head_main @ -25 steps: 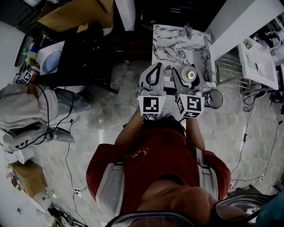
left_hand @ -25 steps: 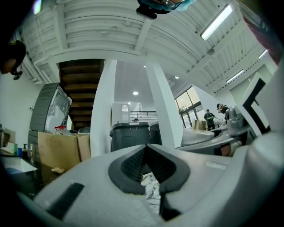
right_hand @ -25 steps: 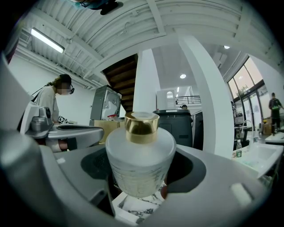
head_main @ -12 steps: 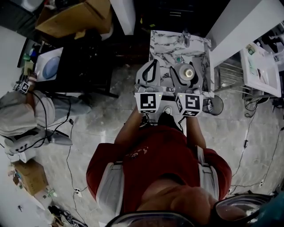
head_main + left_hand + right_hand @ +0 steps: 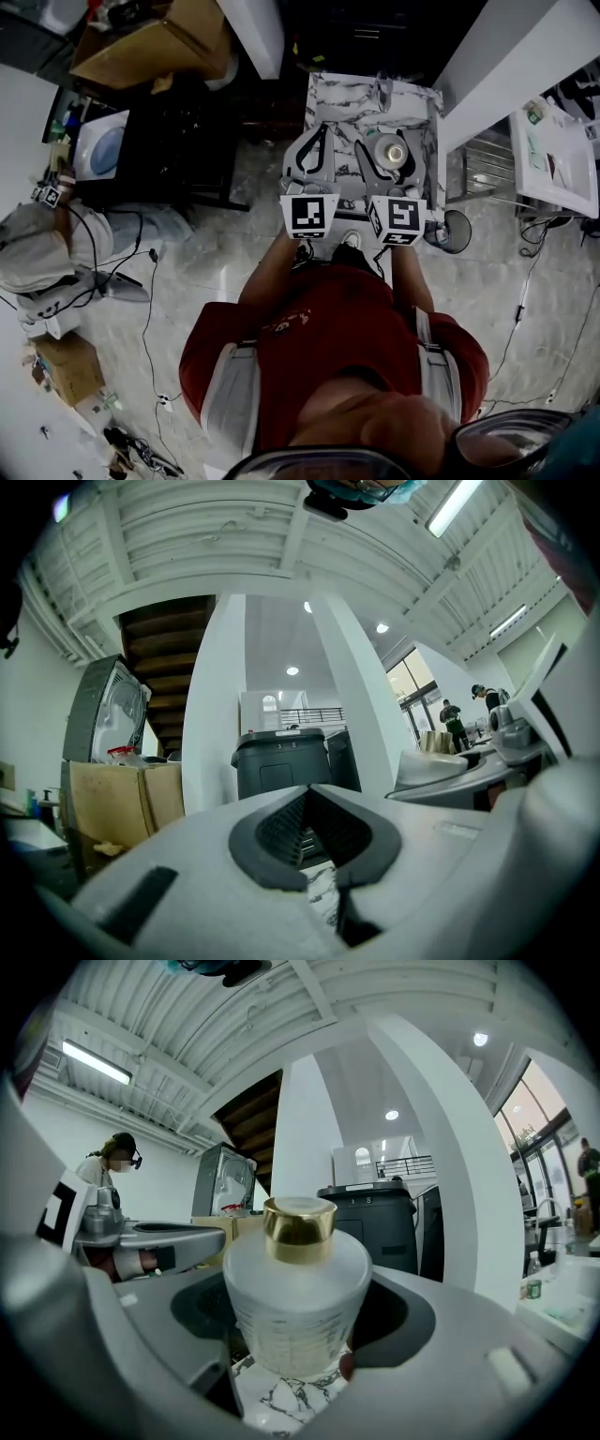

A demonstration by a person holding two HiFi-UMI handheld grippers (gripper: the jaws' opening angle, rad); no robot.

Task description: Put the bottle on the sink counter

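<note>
A frosted white bottle (image 5: 298, 1307) with a gold cap stands upright between the jaws of my right gripper (image 5: 300, 1283), which is shut on its body. In the head view the bottle (image 5: 395, 153) and right gripper (image 5: 394, 141) hang over the marble-patterned sink counter (image 5: 342, 94). My left gripper (image 5: 321, 131) is beside it on the left, also above the counter. Its jaws are shut with the tips touching and nothing between them (image 5: 307, 794). Marble shows below the bottle in the right gripper view.
A faucet (image 5: 383, 87) stands at the counter's far edge. A black bin (image 5: 281, 761) and cardboard boxes (image 5: 159, 37) lie beyond. A seated person (image 5: 56, 234) is at the left, a white table (image 5: 553, 141) at the right. Cables run across the floor.
The whole view has shifted a little. Both grippers and the bottle now sit slightly up and left in the frame, still over the counter. The grip on the bottle is unchanged.
</note>
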